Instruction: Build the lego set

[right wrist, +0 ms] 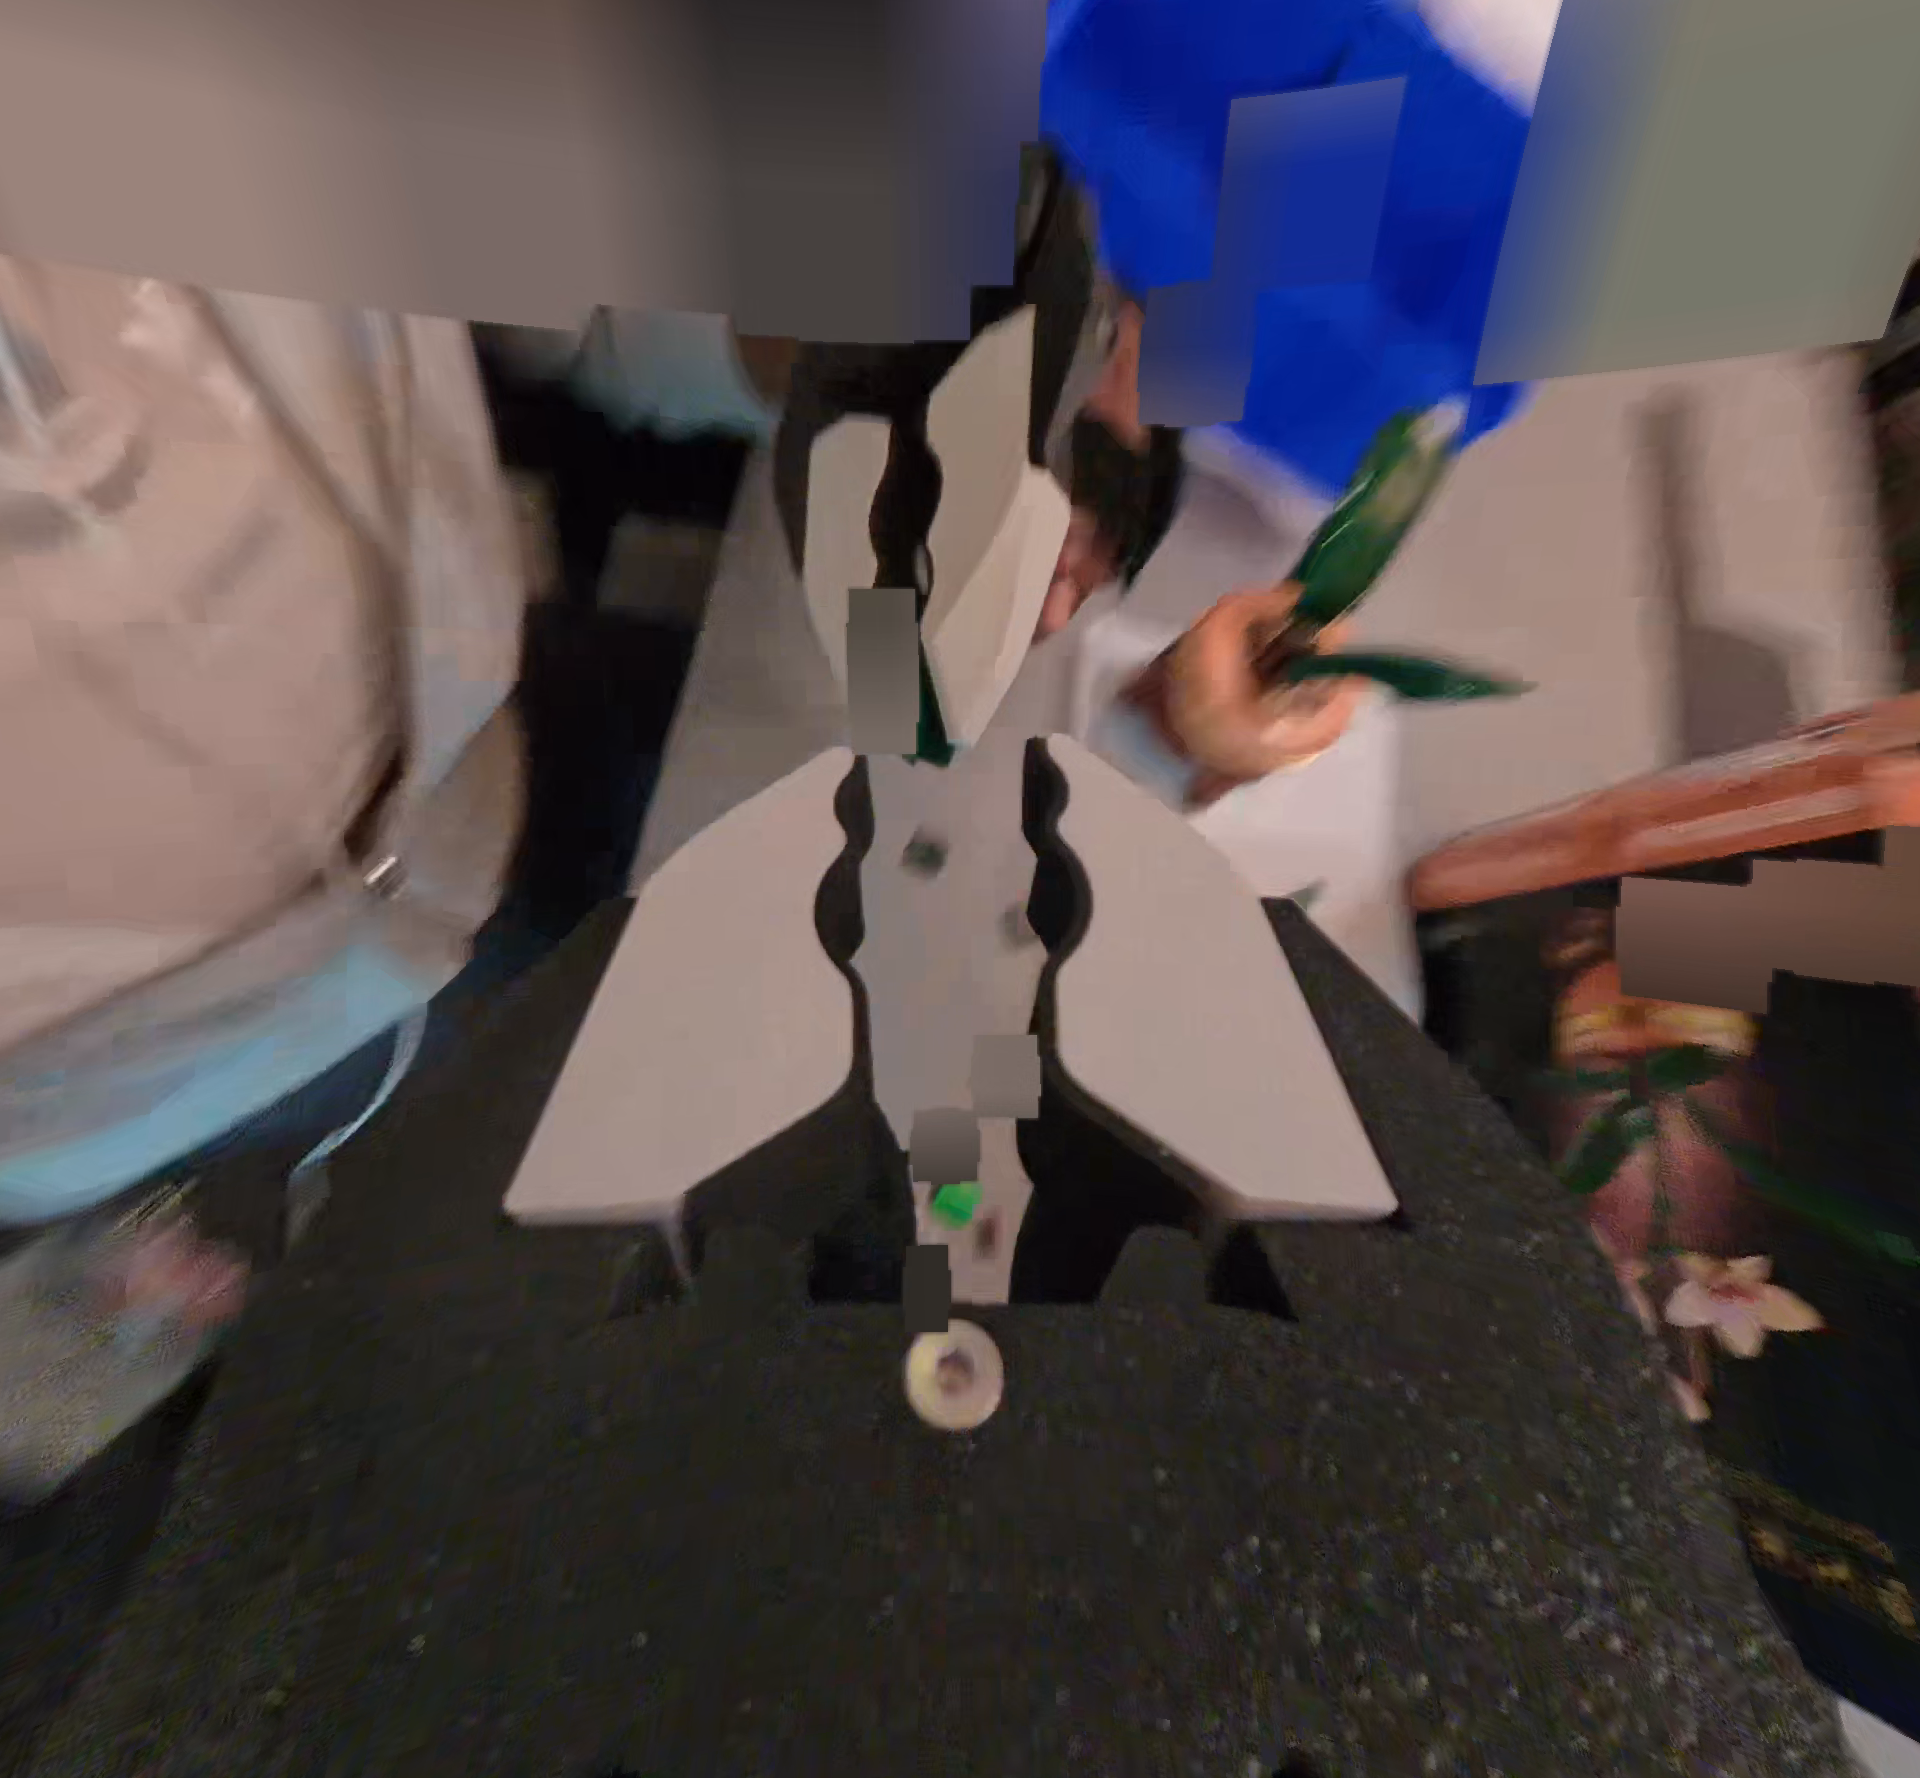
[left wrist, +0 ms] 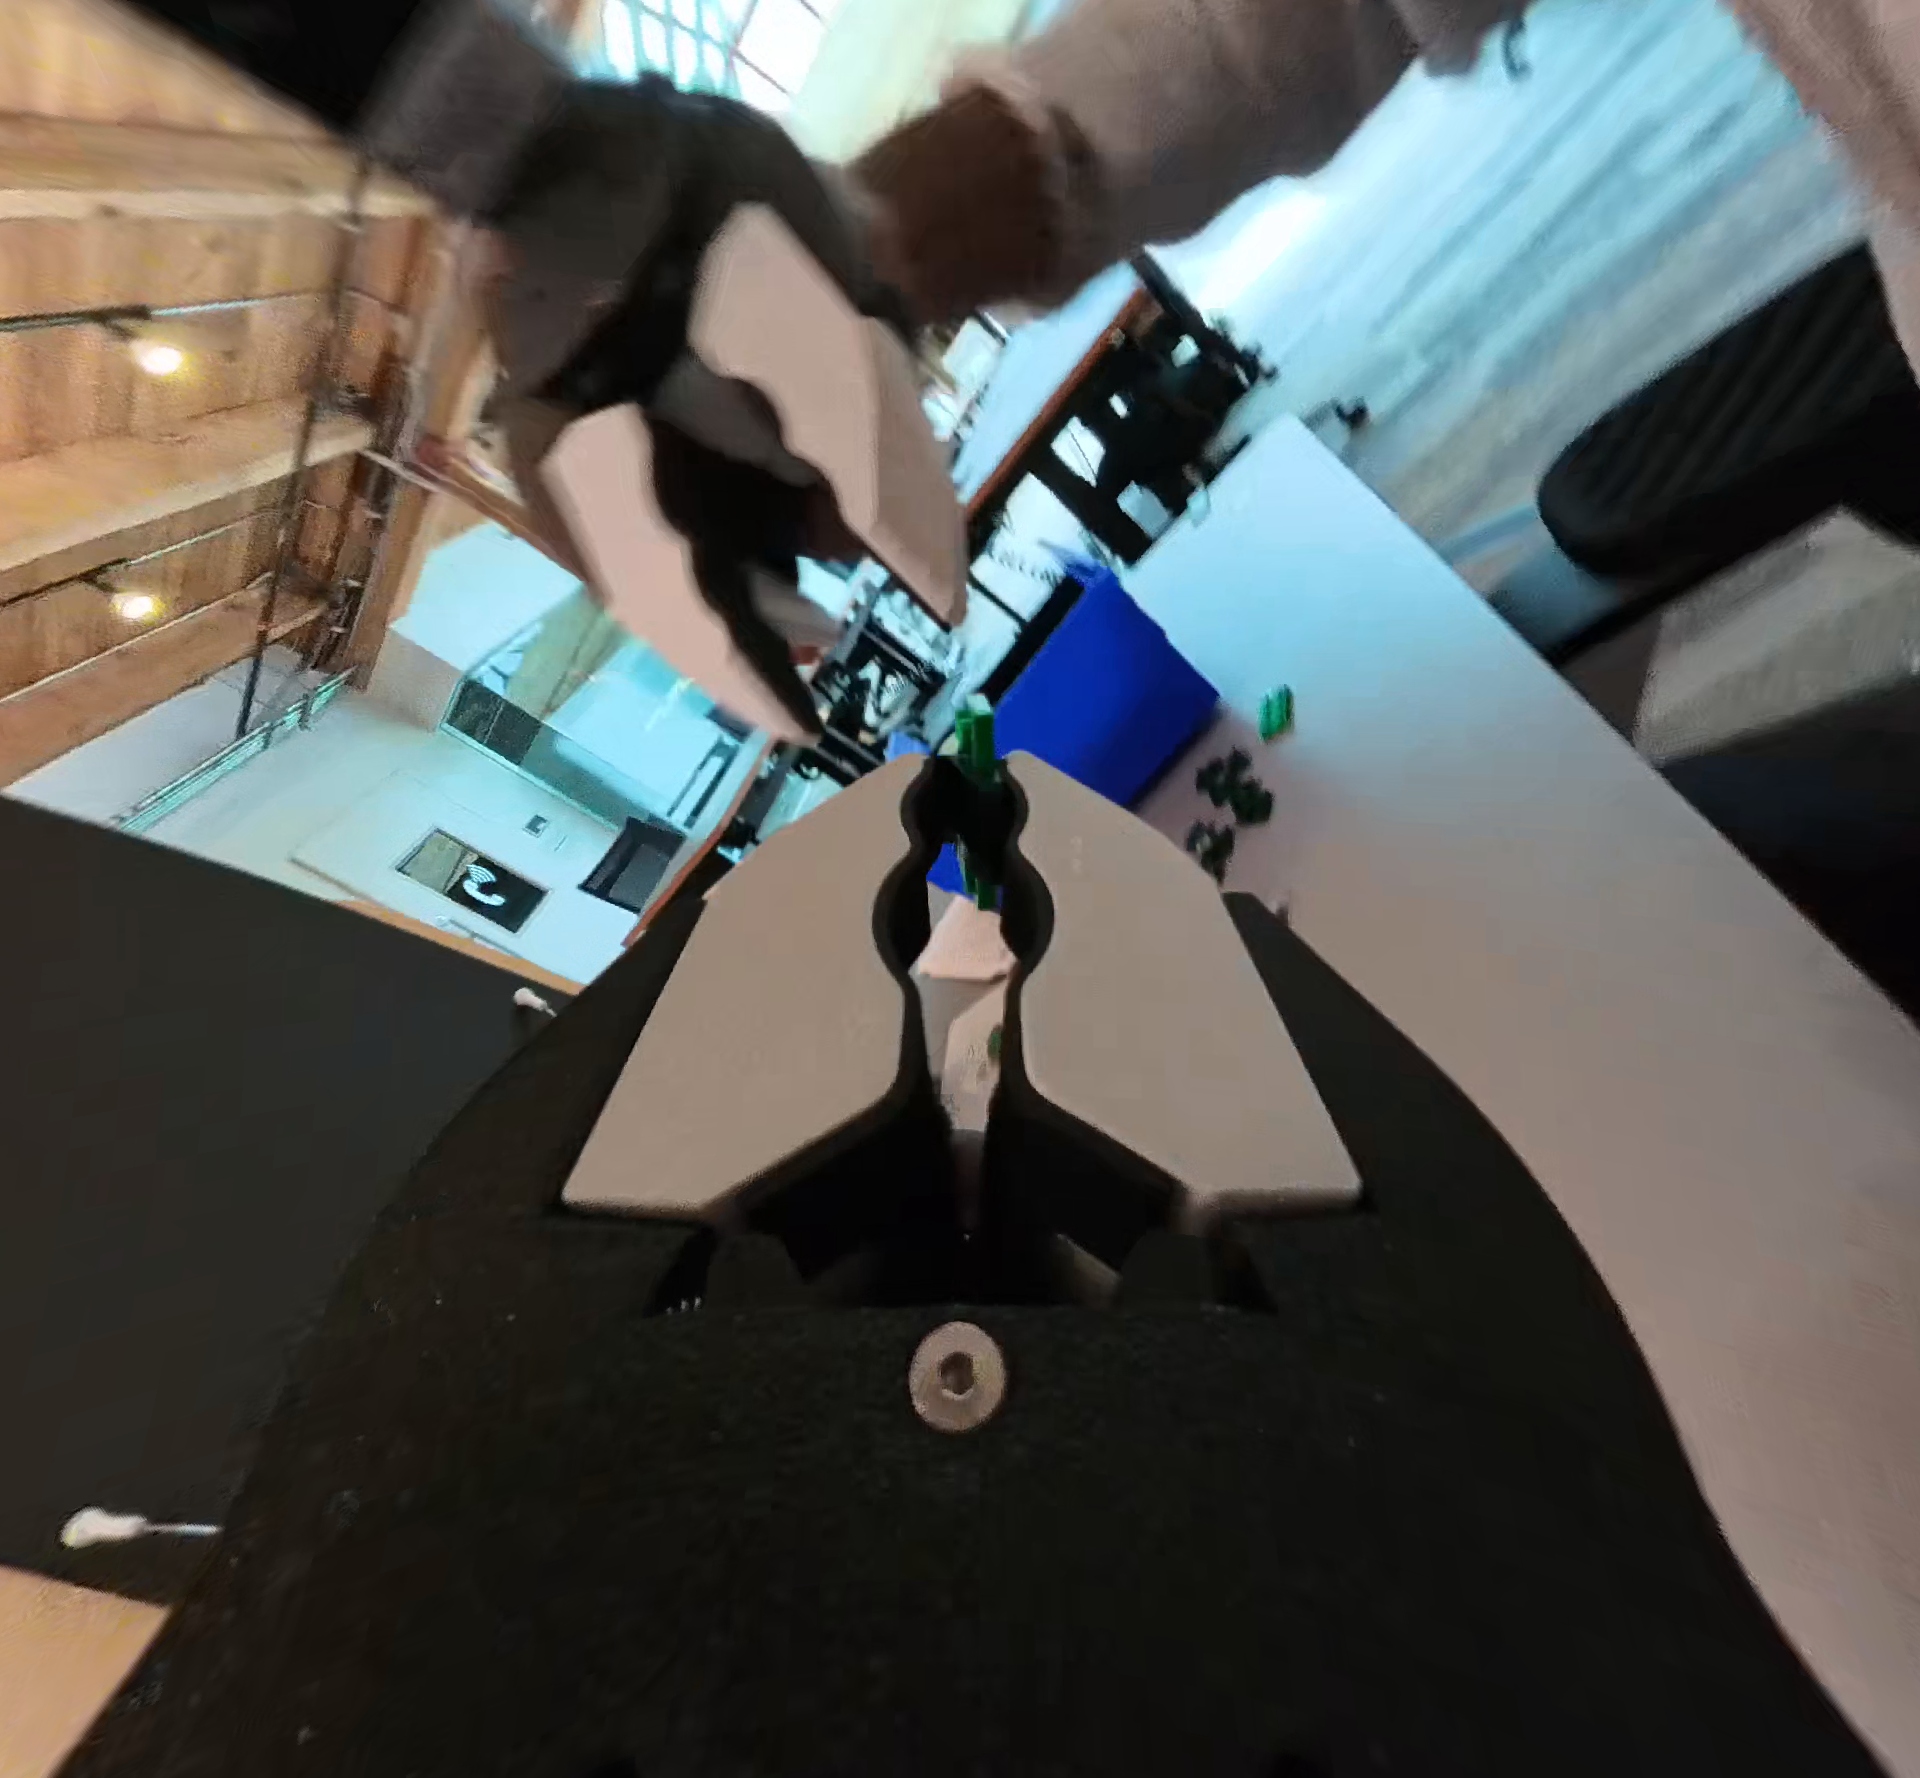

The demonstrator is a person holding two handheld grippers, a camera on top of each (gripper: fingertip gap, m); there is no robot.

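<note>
Jaws of the left gripper [left wrist: 968, 772] pinch a small green lego piece [left wrist: 975, 741] between wavy-edged grey pads (matte, black foam behind), held up off the smooth white table [left wrist: 1455, 793]. Loose dark green bricks [left wrist: 1231, 798] lie there beside a blue bin [left wrist: 1101, 700]. Right gripper [right wrist: 951, 752] stands parted, seemingly empty; blur hides detail.

Green lego piece [left wrist: 975, 772]; grey-and-black left tongs [left wrist: 966, 772]; blue bin [left wrist: 1101, 700]; white table [left wrist: 1455, 845].
</note>
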